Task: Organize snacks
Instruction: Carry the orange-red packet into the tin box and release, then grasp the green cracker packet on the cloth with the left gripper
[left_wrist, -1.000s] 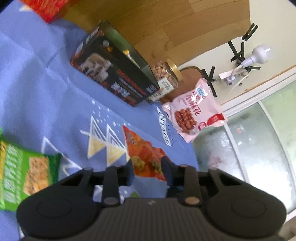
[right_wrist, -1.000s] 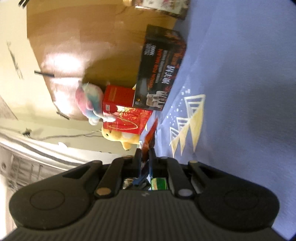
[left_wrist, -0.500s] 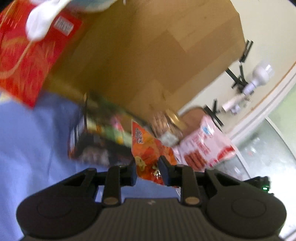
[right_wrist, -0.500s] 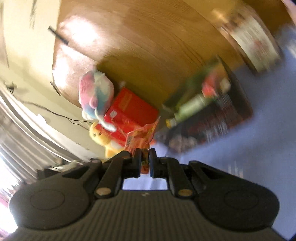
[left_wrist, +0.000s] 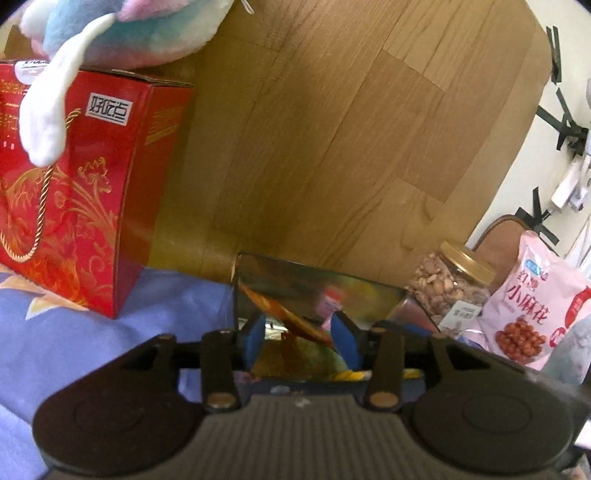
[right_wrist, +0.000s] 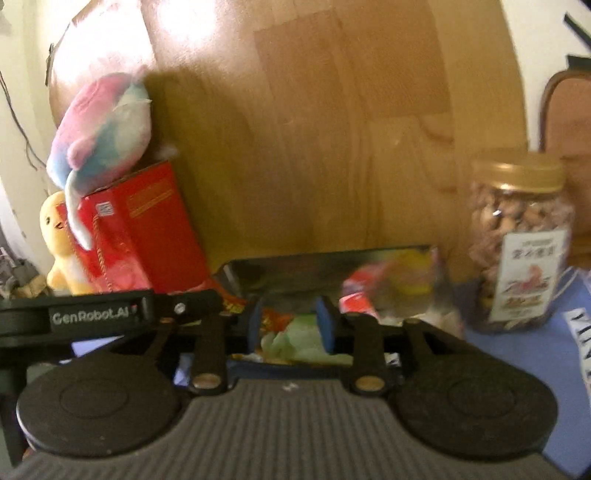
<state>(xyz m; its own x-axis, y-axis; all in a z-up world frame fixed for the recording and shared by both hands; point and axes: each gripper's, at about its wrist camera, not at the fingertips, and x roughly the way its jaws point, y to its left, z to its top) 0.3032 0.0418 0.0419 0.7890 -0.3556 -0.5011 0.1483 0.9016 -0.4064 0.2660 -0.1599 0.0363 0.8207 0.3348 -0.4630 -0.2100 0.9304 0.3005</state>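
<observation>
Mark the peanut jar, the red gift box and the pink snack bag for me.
peanut jar (right_wrist: 519, 236), right wrist view, on the glass body above the label.
red gift box (left_wrist: 88, 192), left wrist view, on its front face.
pink snack bag (left_wrist: 532, 306), left wrist view, on its printed front.

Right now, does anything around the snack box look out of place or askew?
Yes. A pastel plush toy sits on the red gift box, its white limb drooping over the front. It is a toy among snacks. The orange snack packet hangs tilted over the open dark box.
</observation>
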